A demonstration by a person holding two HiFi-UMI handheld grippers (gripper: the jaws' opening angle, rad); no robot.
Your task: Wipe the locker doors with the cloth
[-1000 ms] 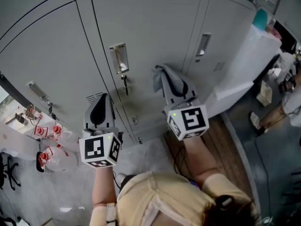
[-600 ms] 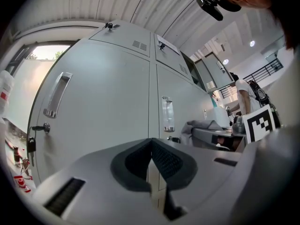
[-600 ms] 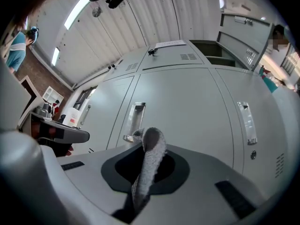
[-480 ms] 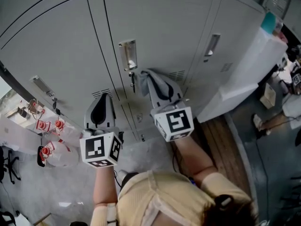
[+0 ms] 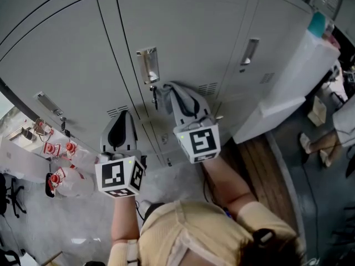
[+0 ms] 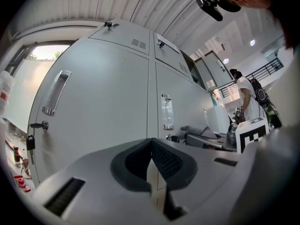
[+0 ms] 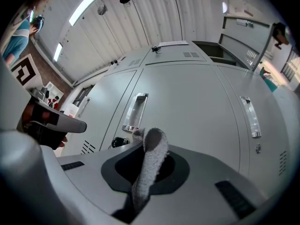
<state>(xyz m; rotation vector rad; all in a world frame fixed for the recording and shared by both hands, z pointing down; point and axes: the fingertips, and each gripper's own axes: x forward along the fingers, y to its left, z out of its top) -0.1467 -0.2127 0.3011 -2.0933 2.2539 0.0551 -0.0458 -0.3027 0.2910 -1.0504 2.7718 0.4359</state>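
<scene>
Fingers of my right gripper clench a grey woven cloth, grey metal locker door just ahead; left gripper clamped together, empty.

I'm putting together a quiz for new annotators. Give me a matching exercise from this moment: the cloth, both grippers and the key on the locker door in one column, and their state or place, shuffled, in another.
Things:
1. cloth
2. left gripper
3. right gripper
4. key

States or places:
A. jaws together, nothing between them
B. hangs below the middle door's handle
C. jaws clamped on fabric
D. grey, bunched up beside the key

Pairs: 1-D, 2-A, 3-C, 4-B
</scene>
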